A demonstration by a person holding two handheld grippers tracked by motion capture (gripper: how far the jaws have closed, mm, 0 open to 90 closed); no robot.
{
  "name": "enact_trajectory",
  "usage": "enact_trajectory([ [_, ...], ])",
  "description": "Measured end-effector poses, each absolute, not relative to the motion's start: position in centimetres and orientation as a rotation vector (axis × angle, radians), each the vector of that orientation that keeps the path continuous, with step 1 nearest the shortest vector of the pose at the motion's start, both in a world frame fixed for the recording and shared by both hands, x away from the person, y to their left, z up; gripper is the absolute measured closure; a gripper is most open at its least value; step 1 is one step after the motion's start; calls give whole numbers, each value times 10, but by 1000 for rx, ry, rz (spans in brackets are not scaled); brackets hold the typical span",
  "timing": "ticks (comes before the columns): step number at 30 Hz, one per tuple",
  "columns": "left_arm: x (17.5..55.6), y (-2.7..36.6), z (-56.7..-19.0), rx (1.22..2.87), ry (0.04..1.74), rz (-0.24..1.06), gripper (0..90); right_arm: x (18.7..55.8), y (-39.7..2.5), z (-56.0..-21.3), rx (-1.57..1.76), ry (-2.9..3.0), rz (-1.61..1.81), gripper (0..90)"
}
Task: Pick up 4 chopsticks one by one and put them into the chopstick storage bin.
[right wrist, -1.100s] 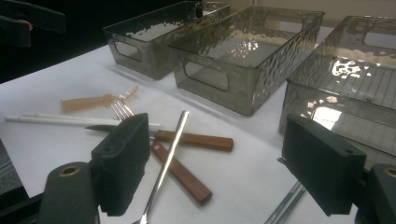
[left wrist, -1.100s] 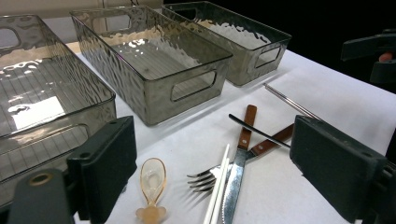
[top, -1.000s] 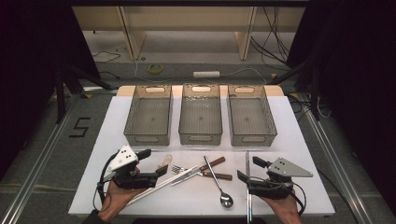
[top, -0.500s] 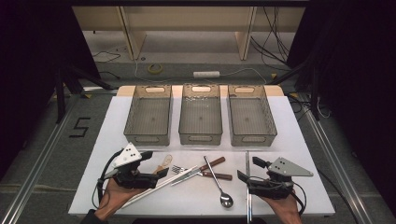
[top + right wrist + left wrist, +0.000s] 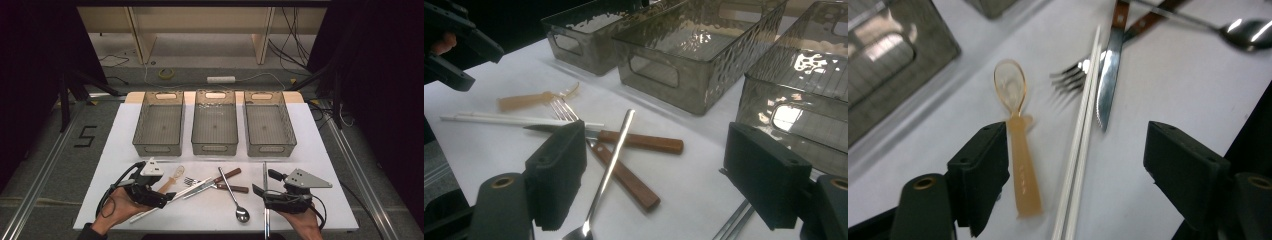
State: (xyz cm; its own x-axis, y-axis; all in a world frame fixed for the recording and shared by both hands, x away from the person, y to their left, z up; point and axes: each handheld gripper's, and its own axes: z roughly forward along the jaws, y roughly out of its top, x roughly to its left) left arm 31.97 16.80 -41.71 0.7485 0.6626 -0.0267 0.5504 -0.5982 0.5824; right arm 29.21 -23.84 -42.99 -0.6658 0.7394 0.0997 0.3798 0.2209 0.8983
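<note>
My left gripper (image 5: 162, 199) is open, low over the near-left of the white mat (image 5: 320, 150). In the left gripper view its jaws (image 5: 1075, 150) straddle the handle of an amber plastic spoon (image 5: 1018, 150) and a pair of white chopsticks (image 5: 1080, 135). Beyond them lie a steel knife (image 5: 1110, 75) and a fork (image 5: 1070, 77). My right gripper (image 5: 264, 182) is open and empty at the near right, beside metal chopsticks (image 5: 265, 205). Ahead of it (image 5: 659, 150) a metal spoon (image 5: 614, 160) lies across the wood-handled knife (image 5: 639, 141) and fork (image 5: 624, 177).
Three empty smoky translucent bins (image 5: 158, 122) (image 5: 215, 122) (image 5: 270, 124) stand side by side across the back of the mat. The table's front edge runs just below both hands. Cables and a power strip (image 5: 221, 79) lie on the floor behind.
My left gripper has shifted right and a little forward, over the amber spoon and the white chopsticks. The right gripper and the cutlery have stayed put.
</note>
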Motion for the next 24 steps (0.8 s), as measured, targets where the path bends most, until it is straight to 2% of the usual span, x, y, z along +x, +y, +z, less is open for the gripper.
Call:
enact_trajectory([
  [13,328,185,-431,2559,978,130,449,293,-237,-431,1036,2174,1416,266],
  [24,332,191,-443,2656,997,91,572,293,-236,-431,1032,2188,1414,266],
])
